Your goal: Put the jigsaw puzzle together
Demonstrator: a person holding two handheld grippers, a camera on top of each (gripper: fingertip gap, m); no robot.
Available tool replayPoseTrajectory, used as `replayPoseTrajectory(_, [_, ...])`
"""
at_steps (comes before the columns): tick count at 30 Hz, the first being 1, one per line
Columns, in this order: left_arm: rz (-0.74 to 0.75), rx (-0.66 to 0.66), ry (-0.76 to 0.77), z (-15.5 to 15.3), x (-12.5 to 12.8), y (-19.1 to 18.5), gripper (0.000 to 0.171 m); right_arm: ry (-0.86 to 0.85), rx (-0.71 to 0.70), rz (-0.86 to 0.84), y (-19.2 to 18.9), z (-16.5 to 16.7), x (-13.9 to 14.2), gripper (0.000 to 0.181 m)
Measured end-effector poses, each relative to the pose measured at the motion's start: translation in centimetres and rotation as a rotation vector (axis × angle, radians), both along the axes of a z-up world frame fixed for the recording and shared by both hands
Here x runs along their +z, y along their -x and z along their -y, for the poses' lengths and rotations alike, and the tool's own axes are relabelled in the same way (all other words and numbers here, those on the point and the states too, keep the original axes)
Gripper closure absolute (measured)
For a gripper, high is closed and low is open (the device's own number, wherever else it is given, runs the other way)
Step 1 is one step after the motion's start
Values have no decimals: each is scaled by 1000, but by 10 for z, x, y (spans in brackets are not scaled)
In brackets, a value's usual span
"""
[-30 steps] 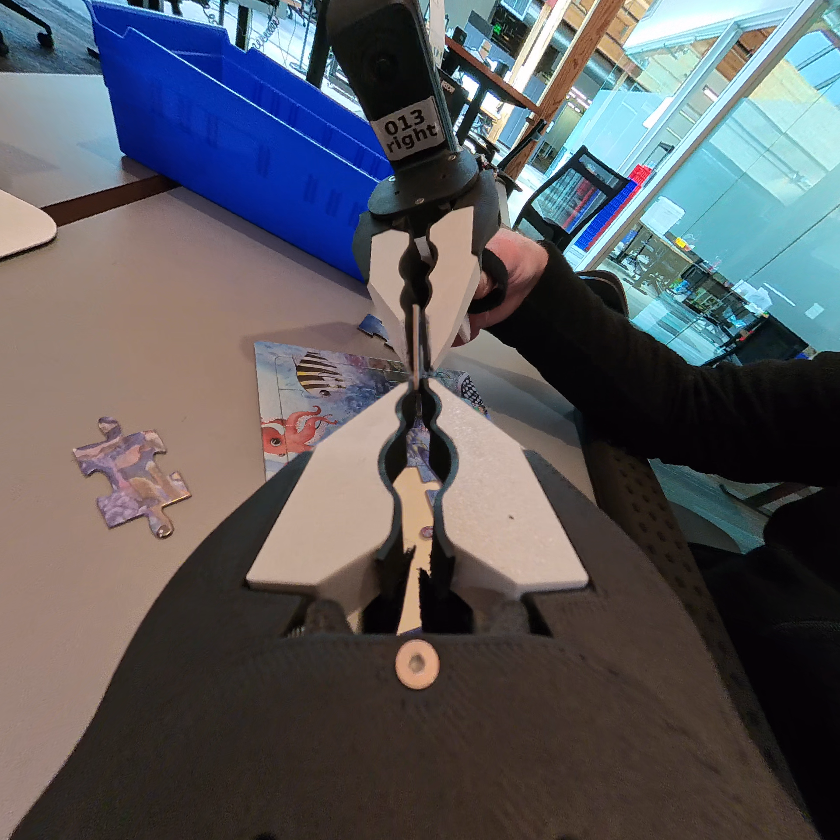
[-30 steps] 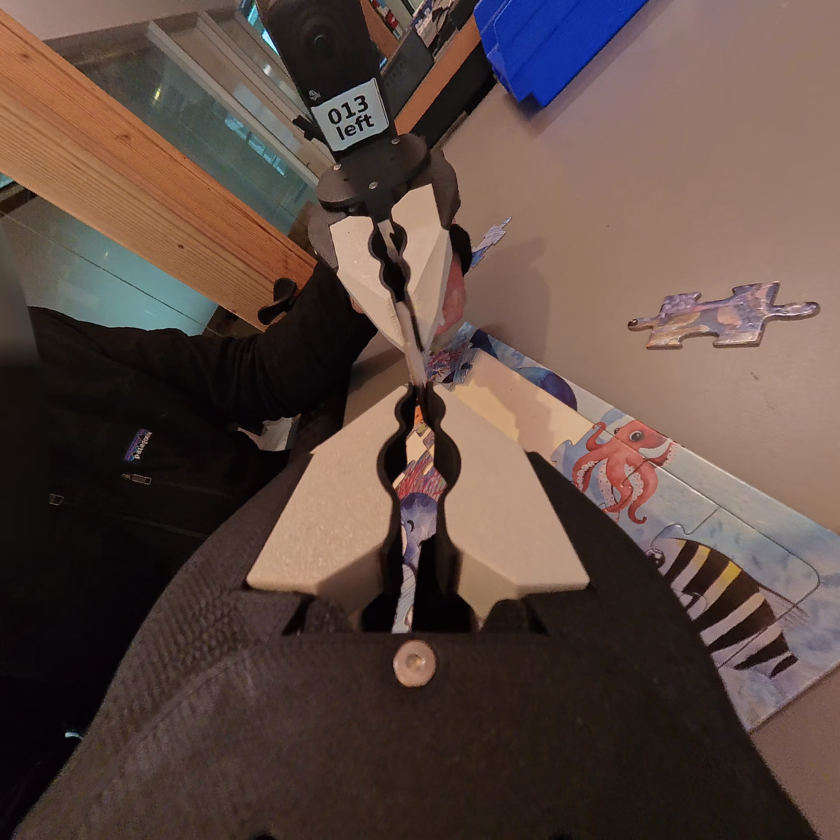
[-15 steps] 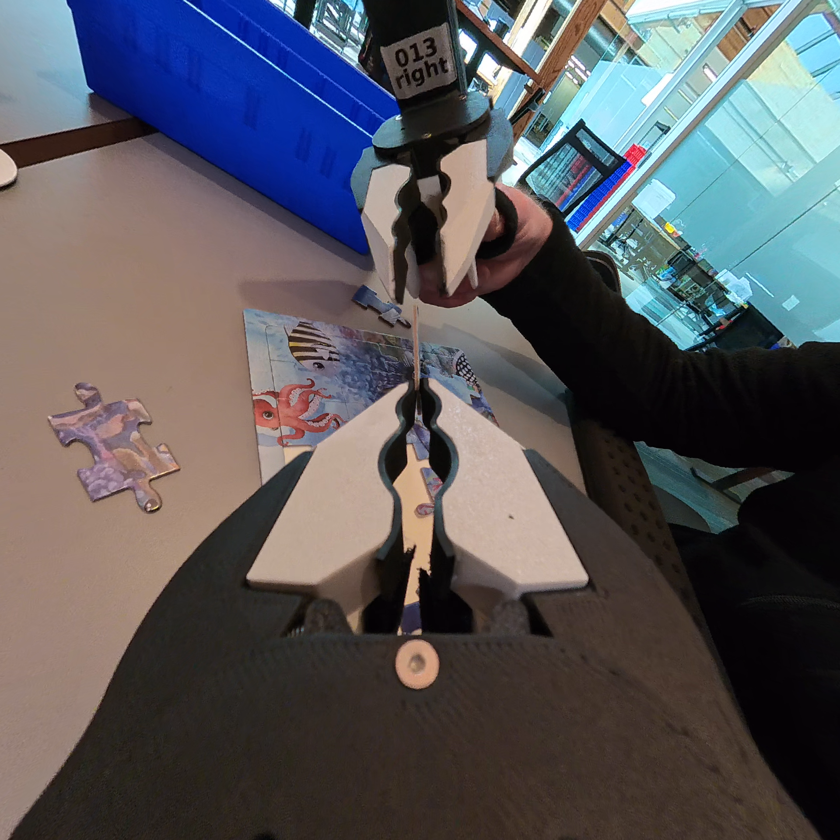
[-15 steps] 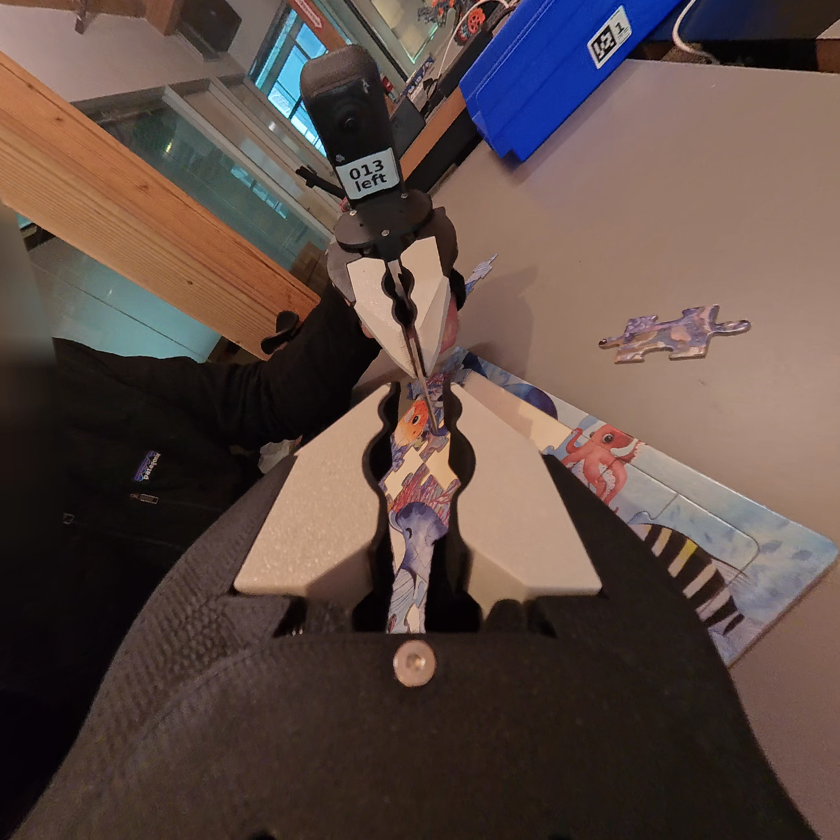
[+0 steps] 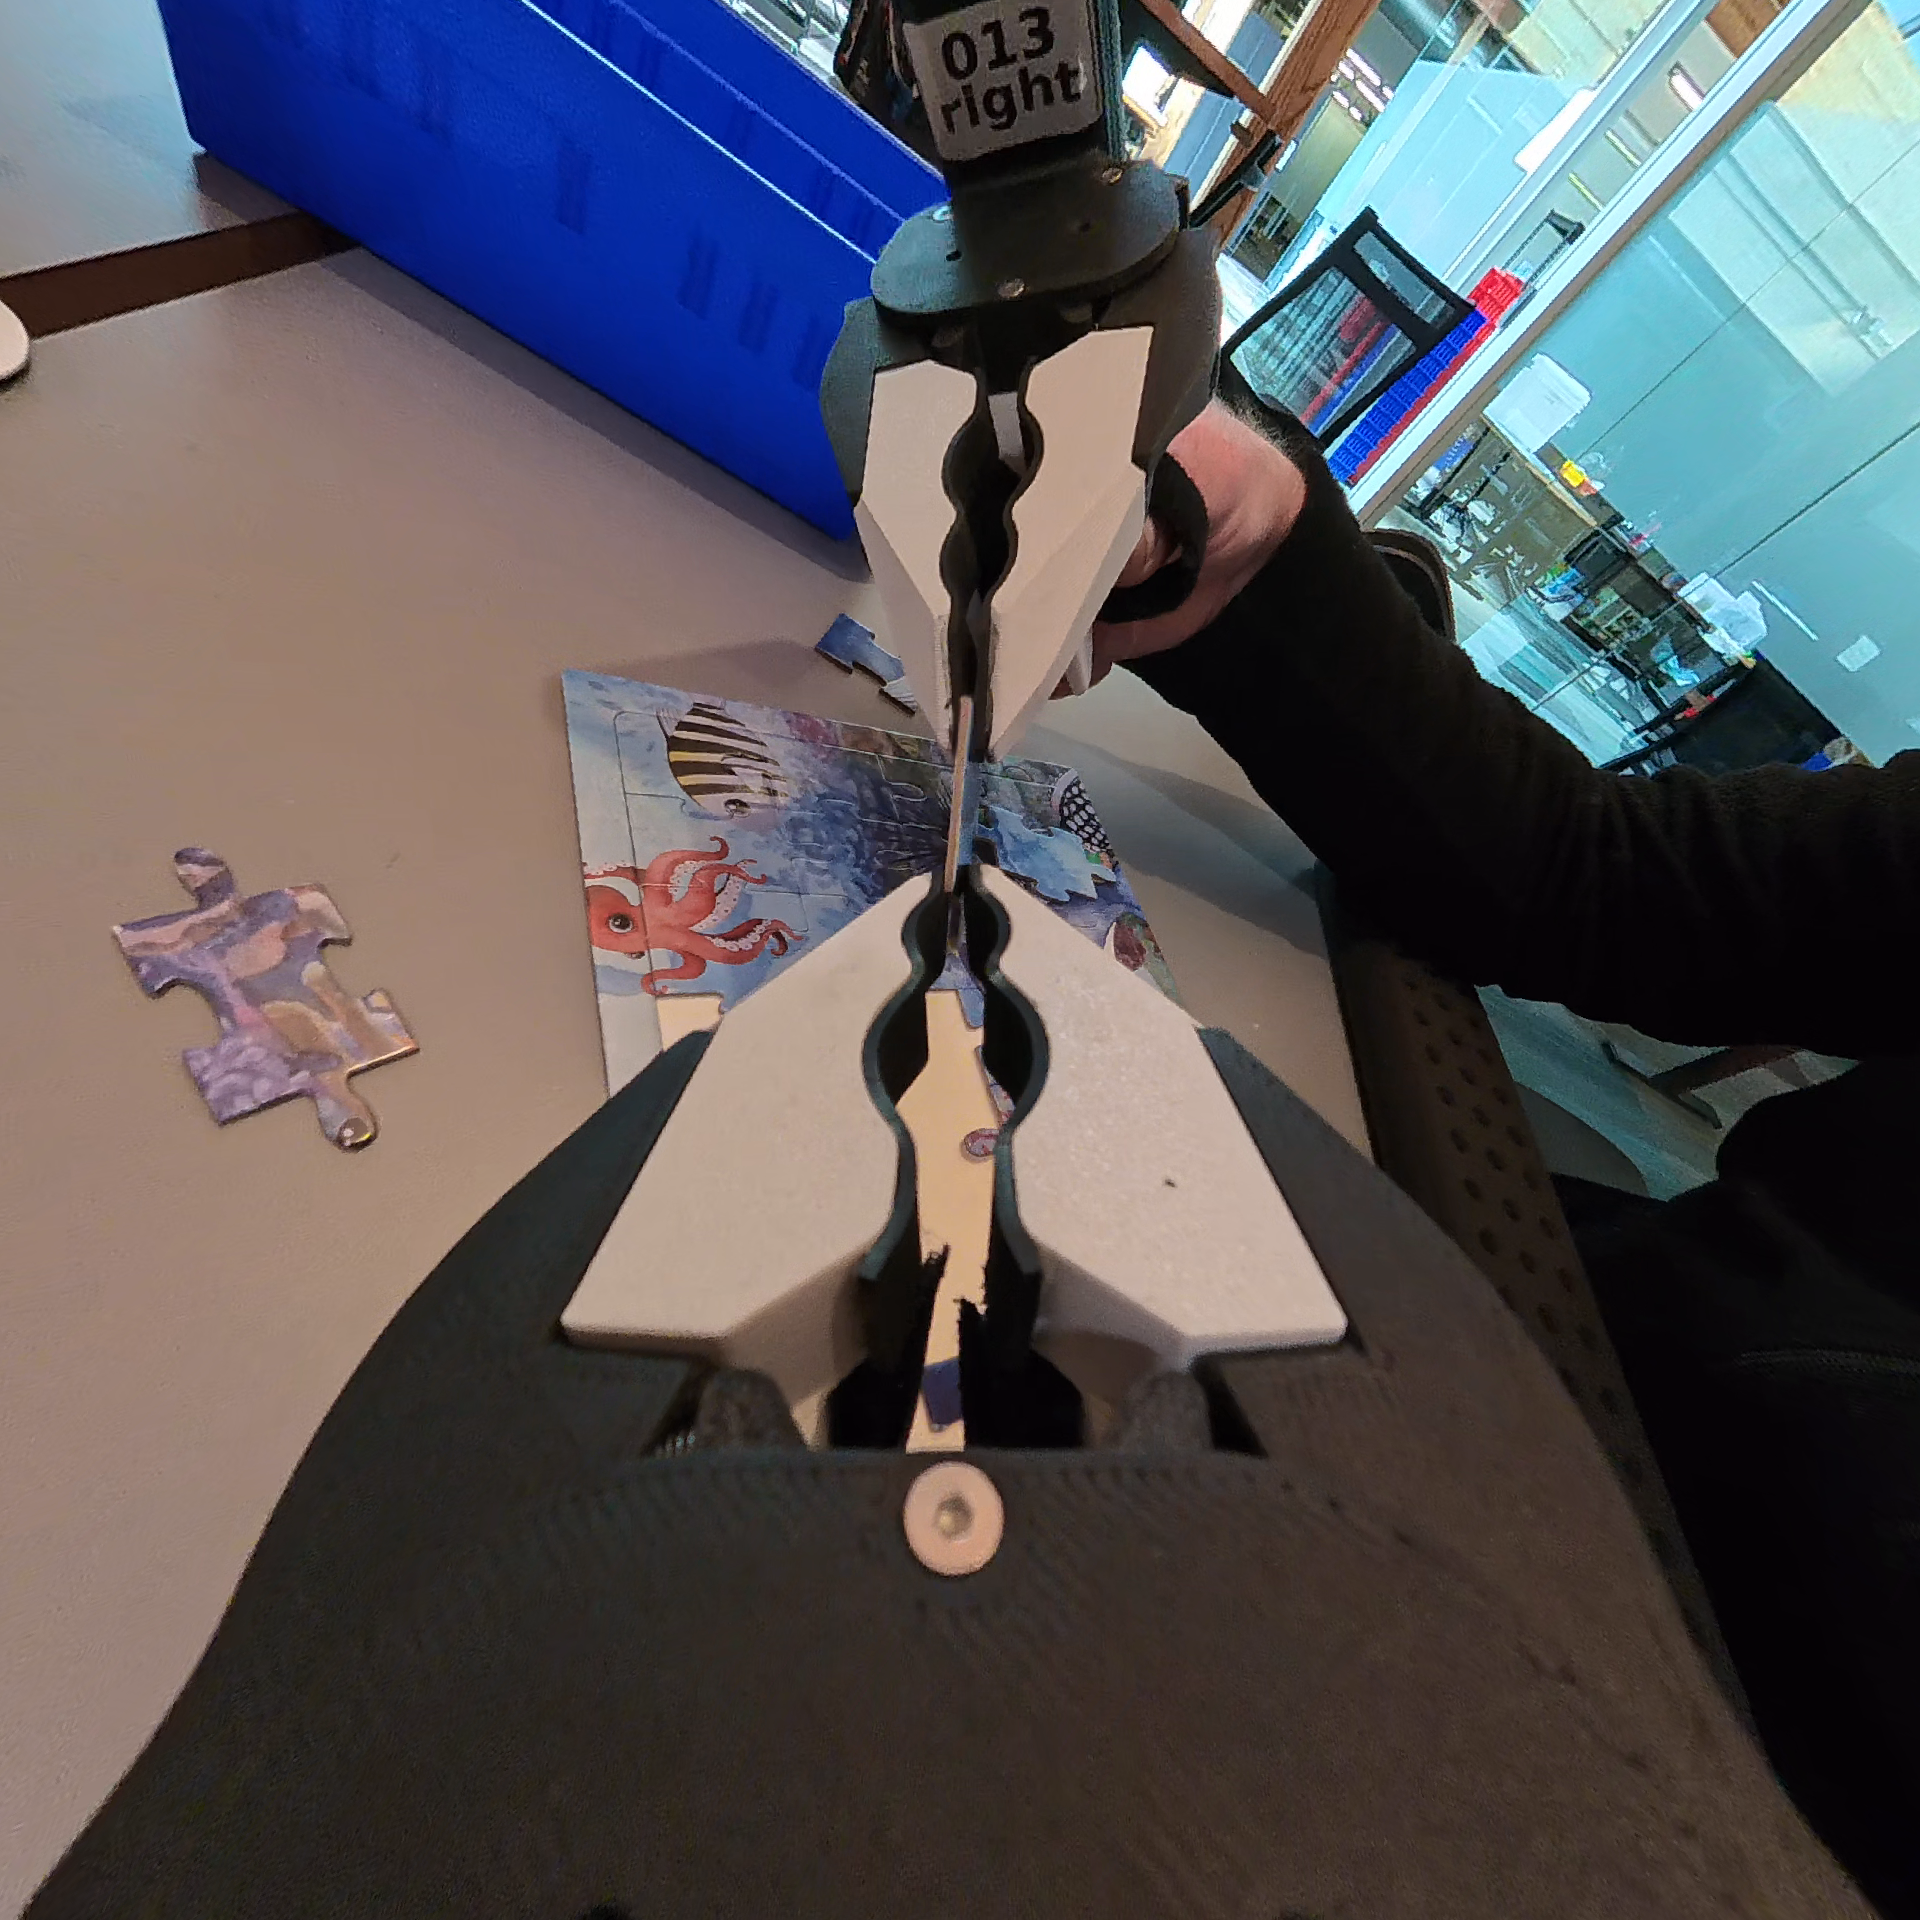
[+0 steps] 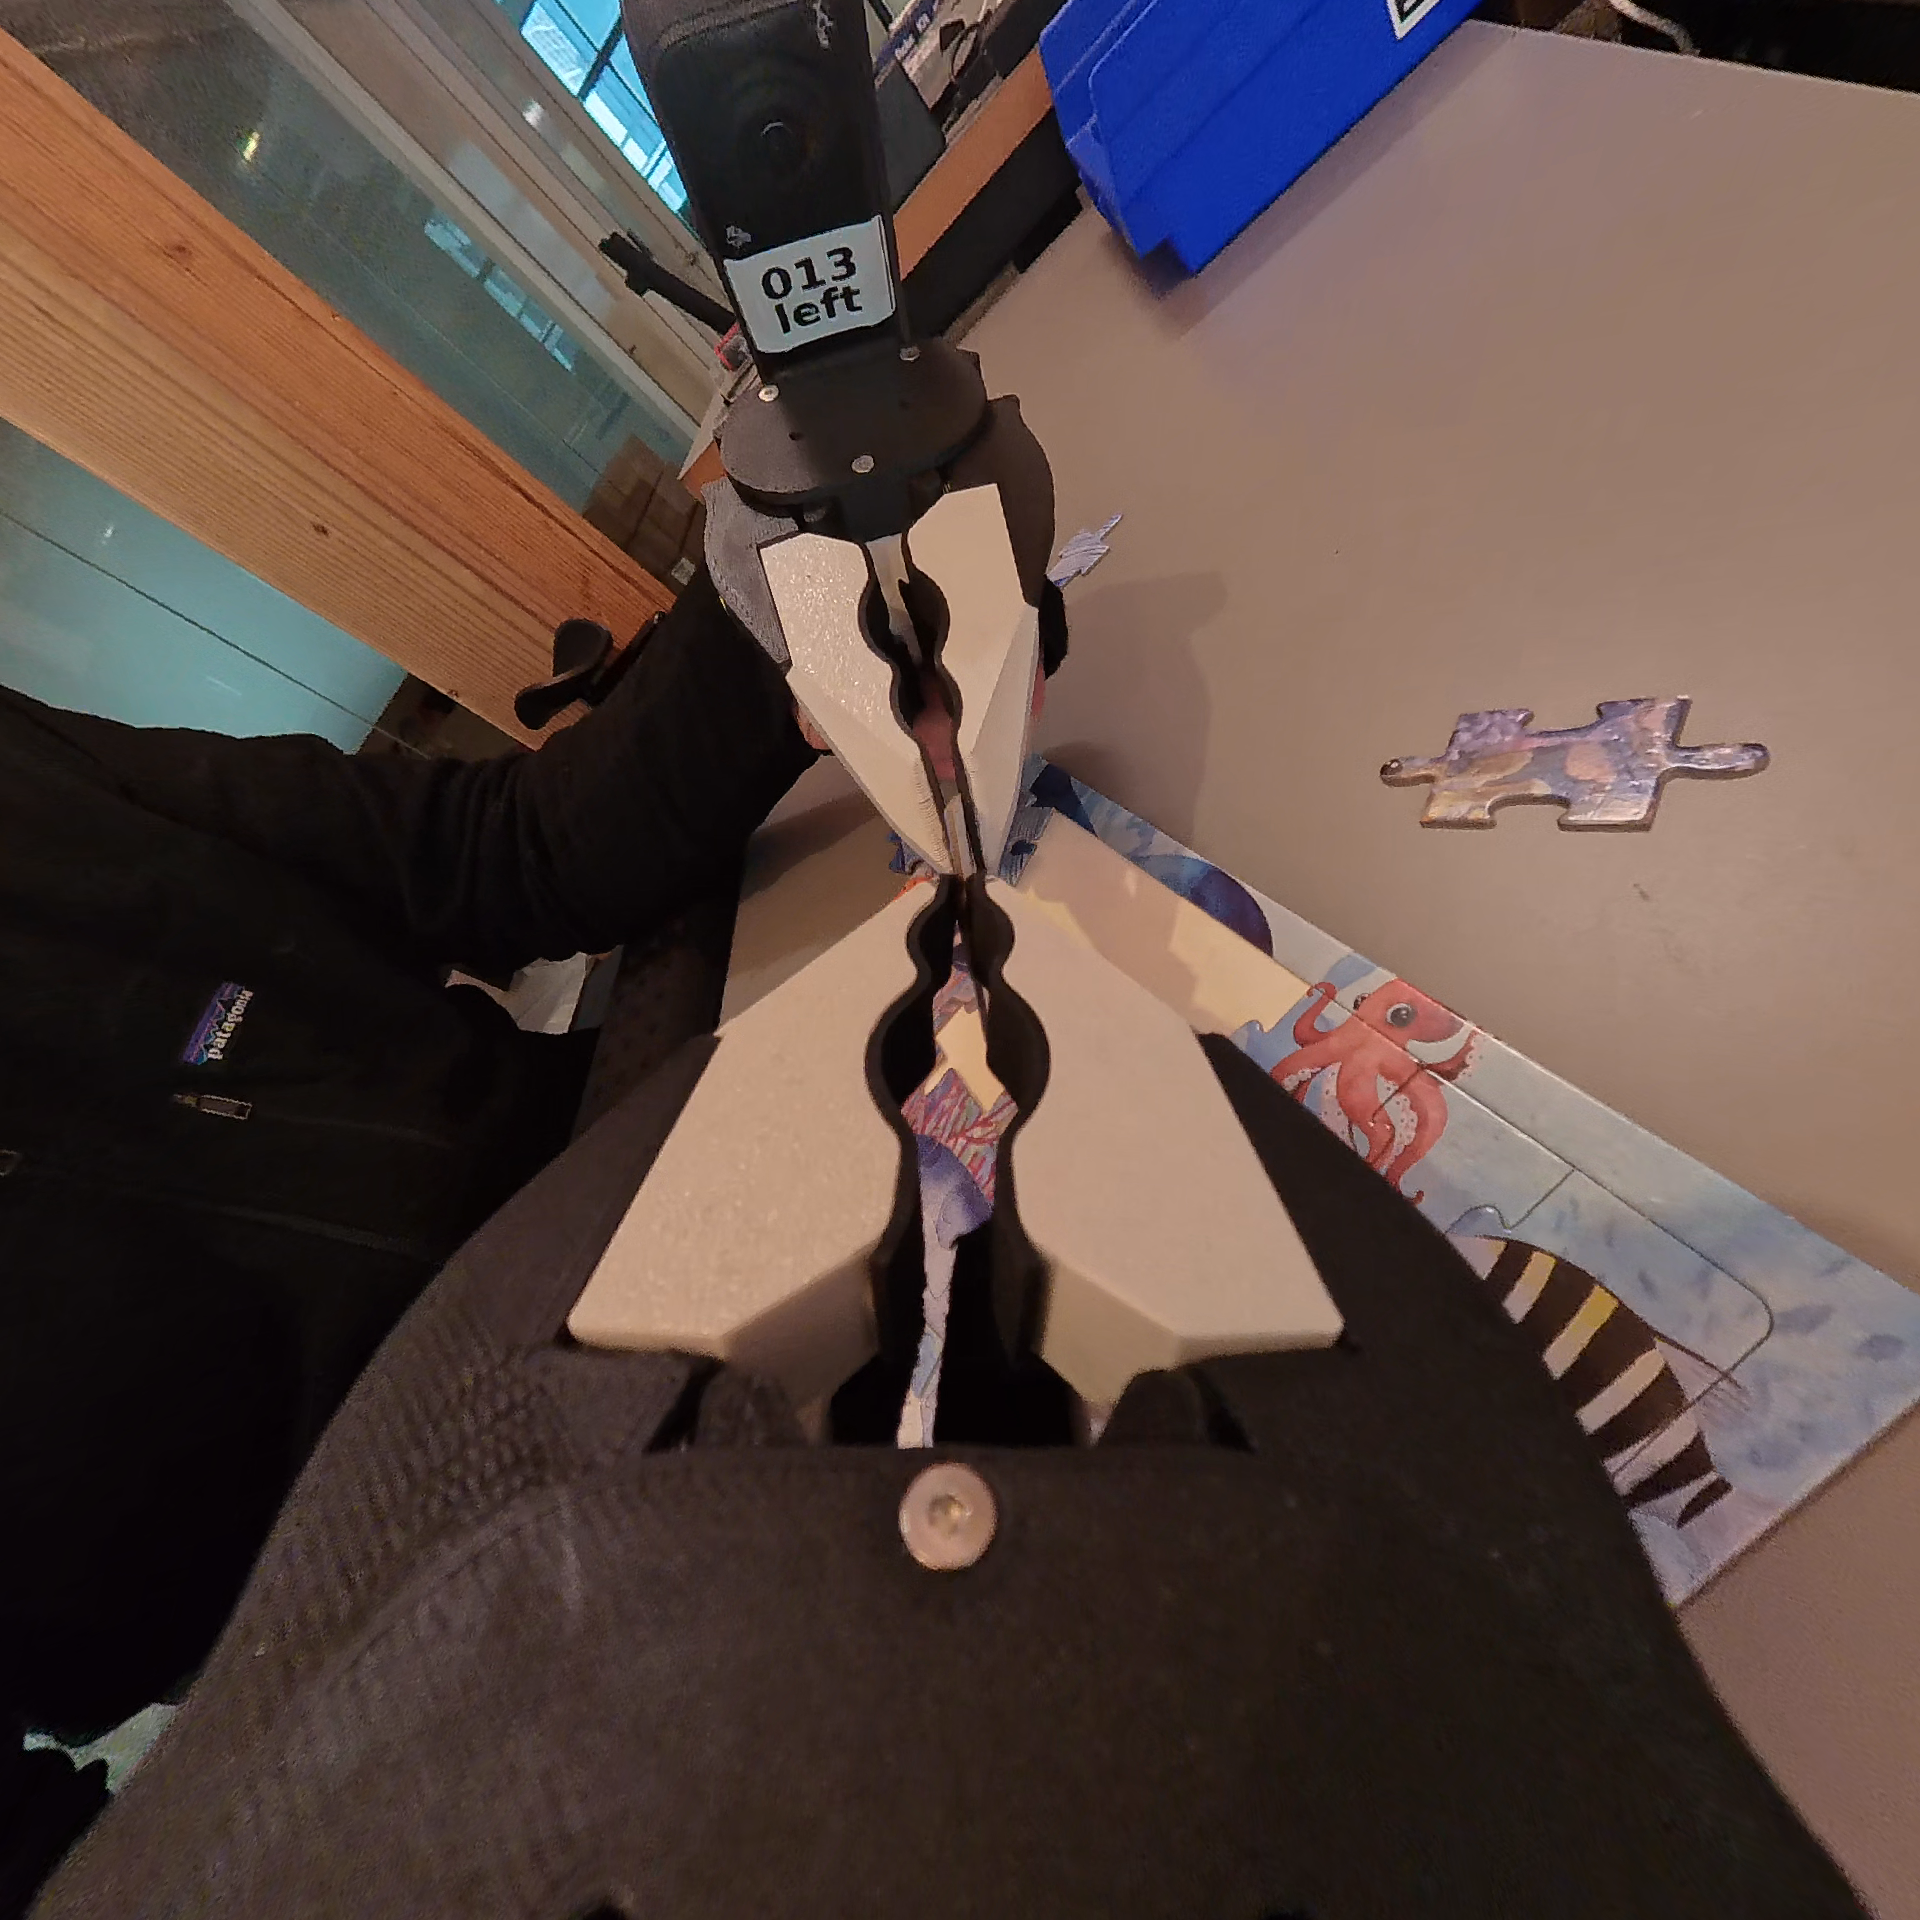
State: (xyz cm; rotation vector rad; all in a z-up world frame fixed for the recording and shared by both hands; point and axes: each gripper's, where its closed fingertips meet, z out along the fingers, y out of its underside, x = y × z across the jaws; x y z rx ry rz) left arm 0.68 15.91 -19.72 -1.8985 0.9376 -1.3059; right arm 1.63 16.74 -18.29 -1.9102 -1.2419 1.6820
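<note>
Facing each other tip to tip above the puzzle board (image 5: pixel 665 821), the left gripper (image 5: pixel 954 894) and the right gripper (image 5: pixel 964 717) both appear clenched on one thin puzzle piece (image 5: pixel 956 810), held edge-on between them; seen edge-on, its picture cannot be made out. The board lies flat on the grey tabletop (image 5: pixel 312 540), close to the edge nearest the person, showing an octopus and a striped fish. A loose purple piece (image 5: pixel 265 997) lies flat on the tabletop, well apart from the board. Another small blue piece (image 5: pixel 857 644) lies just beyond the board's far edge. A blue bin (image 5: pixel 540 197) stands at the far side of the tabletop.
</note>
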Motion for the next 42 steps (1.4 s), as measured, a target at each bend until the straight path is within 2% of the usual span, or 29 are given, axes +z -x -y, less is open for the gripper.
replayPoseTrajectory(16, [23, 69, -9, -12, 9, 24, 163, 34, -24, -20, 13, -2, 0, 181])
replayPoseTrajectory(25, [9, 44, -16, -8, 6, 19, 170, 36, -12, -3, 15, 0, -4, 181])
replayPoseTrajectory(42, [-46, -11, -8, 1, -8, 10, 171, 14, -37, -22, 19, -4, 0, 181])
